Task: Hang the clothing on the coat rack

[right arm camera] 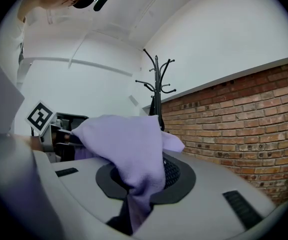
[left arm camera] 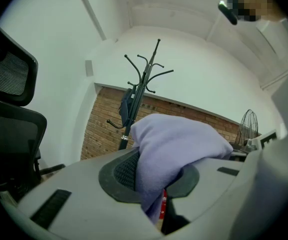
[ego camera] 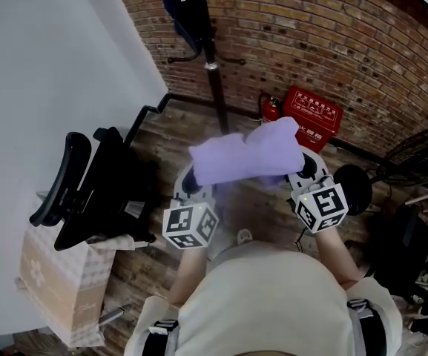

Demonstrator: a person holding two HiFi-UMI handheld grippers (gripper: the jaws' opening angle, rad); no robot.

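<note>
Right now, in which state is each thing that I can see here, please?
purple garment: bunched, held in the air between both grippers, not yet hung.
left gripper: shut on the purple garment.
right gripper: shut on the purple garment.
coat rack: upright, with a dark garment hanging on it.
office chair: upright, unoccupied.
</note>
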